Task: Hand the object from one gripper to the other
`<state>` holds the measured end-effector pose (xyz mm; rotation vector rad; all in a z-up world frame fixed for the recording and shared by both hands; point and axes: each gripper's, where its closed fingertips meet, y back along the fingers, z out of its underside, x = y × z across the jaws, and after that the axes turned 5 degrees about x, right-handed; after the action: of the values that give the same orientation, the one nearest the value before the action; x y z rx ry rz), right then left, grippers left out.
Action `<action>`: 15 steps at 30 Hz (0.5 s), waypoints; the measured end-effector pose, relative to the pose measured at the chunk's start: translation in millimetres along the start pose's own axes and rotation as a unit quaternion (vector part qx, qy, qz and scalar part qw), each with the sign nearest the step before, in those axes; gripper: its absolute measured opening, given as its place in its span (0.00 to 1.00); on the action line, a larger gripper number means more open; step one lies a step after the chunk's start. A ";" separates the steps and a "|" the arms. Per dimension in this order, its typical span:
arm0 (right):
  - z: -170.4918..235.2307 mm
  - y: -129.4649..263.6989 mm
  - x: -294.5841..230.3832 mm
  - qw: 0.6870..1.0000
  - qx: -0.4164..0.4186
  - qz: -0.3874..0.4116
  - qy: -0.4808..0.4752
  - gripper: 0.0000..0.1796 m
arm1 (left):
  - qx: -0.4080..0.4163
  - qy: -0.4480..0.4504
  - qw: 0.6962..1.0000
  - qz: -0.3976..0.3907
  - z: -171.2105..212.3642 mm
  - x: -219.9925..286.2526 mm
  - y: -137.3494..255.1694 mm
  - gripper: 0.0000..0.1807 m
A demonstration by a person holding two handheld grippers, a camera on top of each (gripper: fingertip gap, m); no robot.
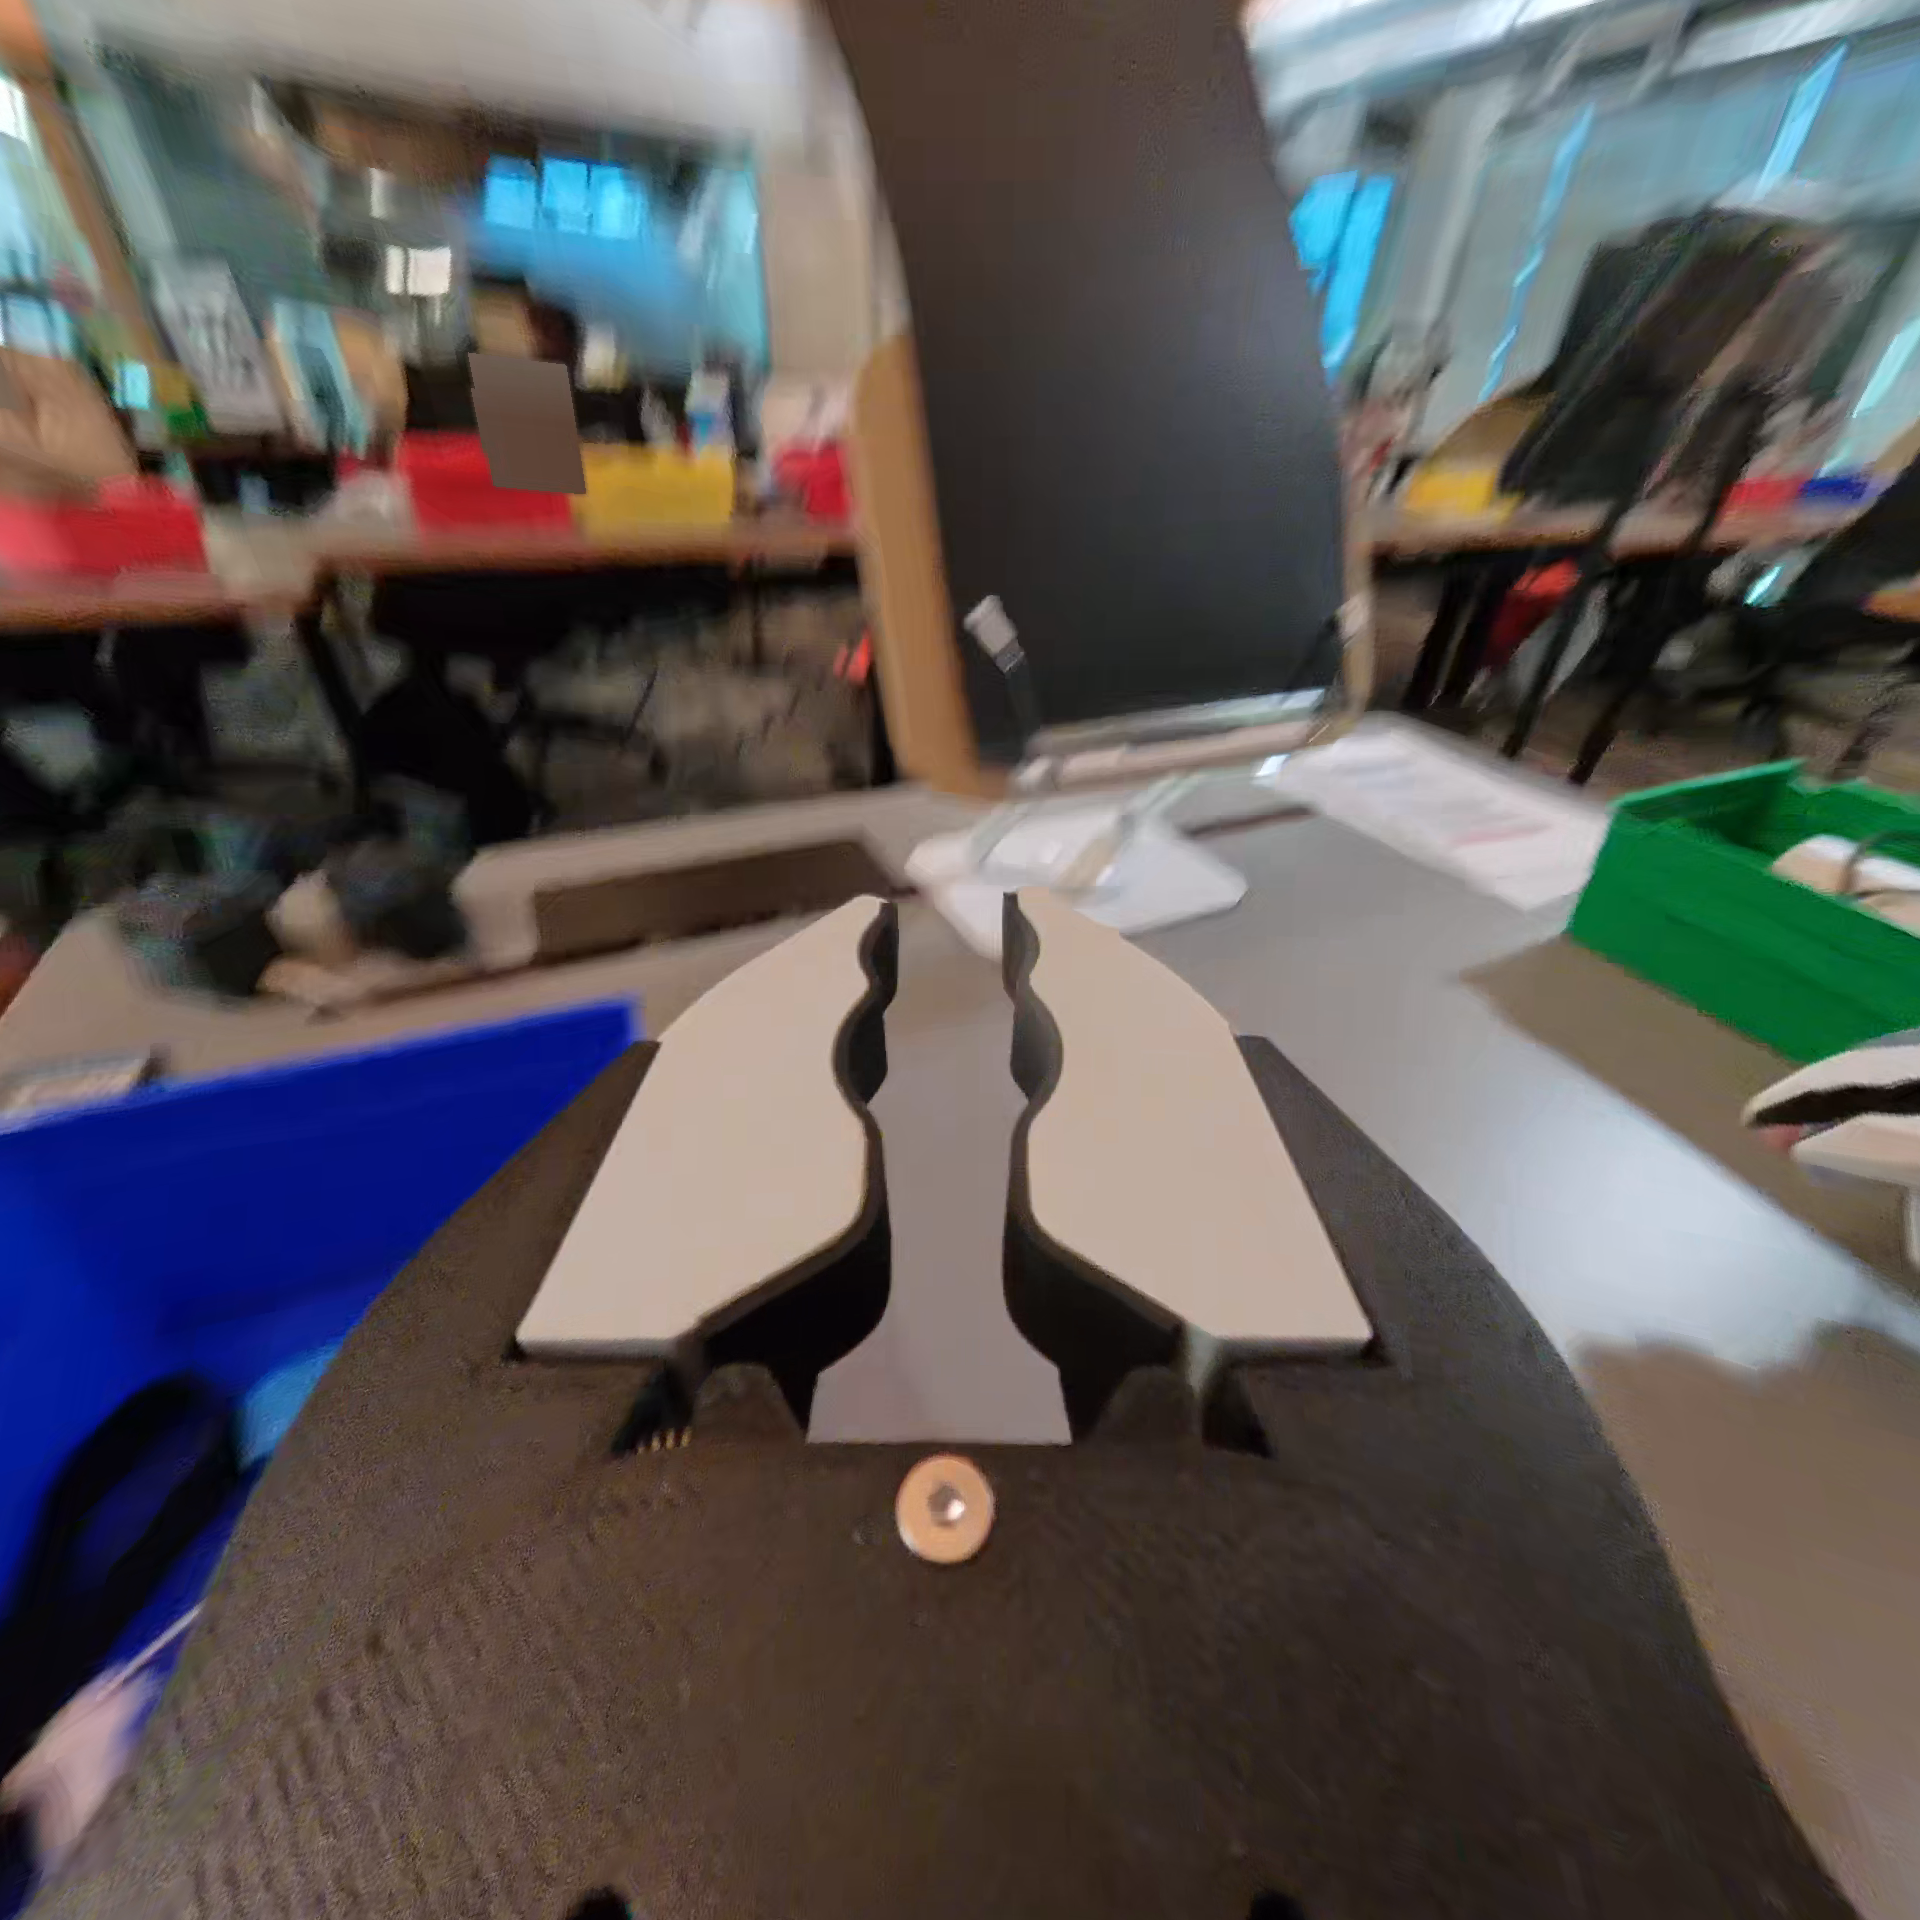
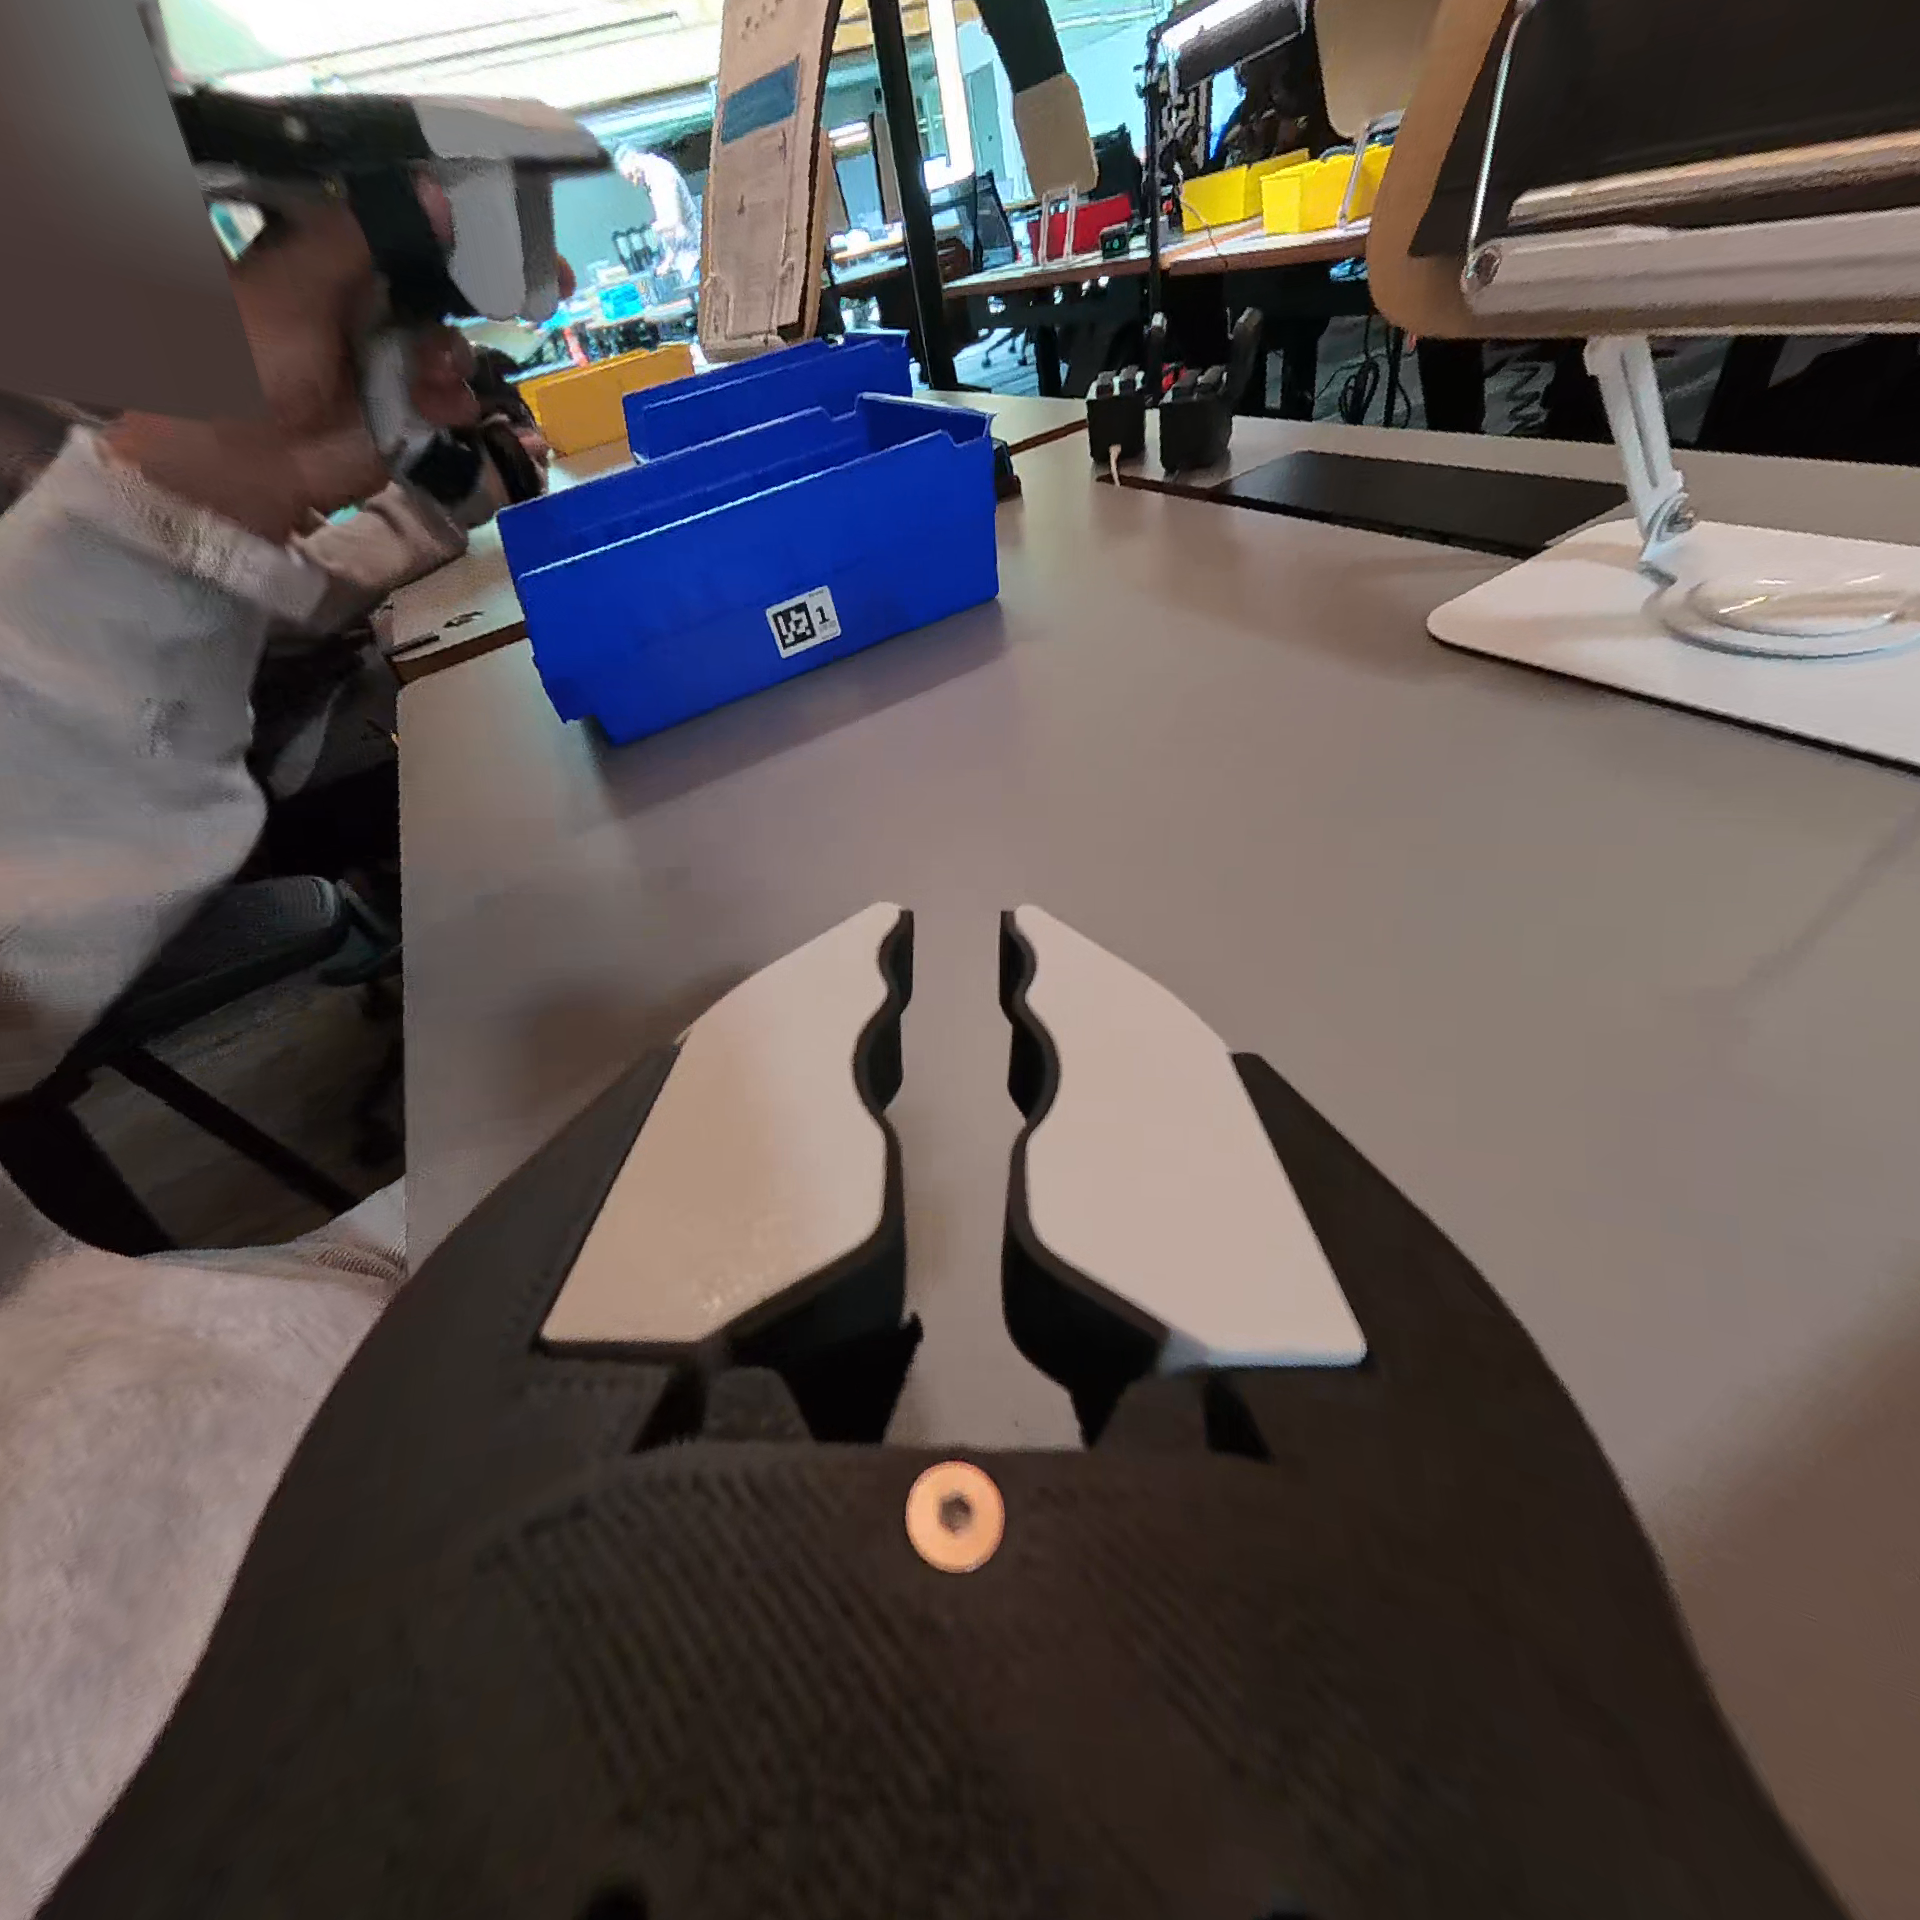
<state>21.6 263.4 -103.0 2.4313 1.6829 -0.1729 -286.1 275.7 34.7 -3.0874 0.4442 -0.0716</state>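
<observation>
This is a shared lab or workshop office. Around the grey desk (image 2: 1247, 831) with its blue bin (image 2: 748, 582) and monitor stand (image 2: 1683, 613), long work desks carry yellow bins (image 2: 1288, 192).

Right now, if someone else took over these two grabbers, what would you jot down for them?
Left gripper: open, holding nothing, raised beside the blue bin.
Right gripper: open, holding nothing, low over the grey table.
Blue bin stands on the table ahead of the right gripper; green bin to the left gripper's right.
Done: nothing visible; no object picked up.
Left: pick the object up, then hand it across.
</observation>
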 end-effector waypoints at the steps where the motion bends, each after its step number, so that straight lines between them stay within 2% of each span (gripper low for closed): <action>1: 2.4 -0.5 -0.4 1.000 -0.004 -0.004 -0.001 0.09 | -0.057 0.011 0.998 -0.012 8.1 -25.3 6.7 0.11; 4: 8.8 -3.1 -2.9 1.000 -0.016 -0.015 -0.005 0.09 | -0.242 0.038 0.969 -0.028 61.9 -94.2 24.4 0.12; 6: 11.6 -5.4 -5.1 1.000 -0.021 -0.019 -0.005 0.08 | -0.370 0.082 0.925 -0.028 107.9 -126.8 39.1 0.15; 8: 14.9 -7.8 -6.1 0.999 -0.028 -0.019 -0.001 0.08 | -0.462 0.093 0.882 -0.023 144.0 -145.5 51.1 0.19; 11: 16.6 -10.3 -4.7 0.999 -0.032 -0.012 0.004 0.08 | -0.531 0.060 0.845 -0.027 176.1 -164.1 55.0 0.24; 15: 17.5 -10.5 1.7 0.999 -0.035 0.003 0.006 0.08 | -0.559 0.044 0.828 -0.011 200.7 -164.1 47.6 0.24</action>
<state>12.5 264.9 -121.4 2.3905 1.6579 -0.0968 -447.0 279.3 -174.0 -4.2626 0.6216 0.0894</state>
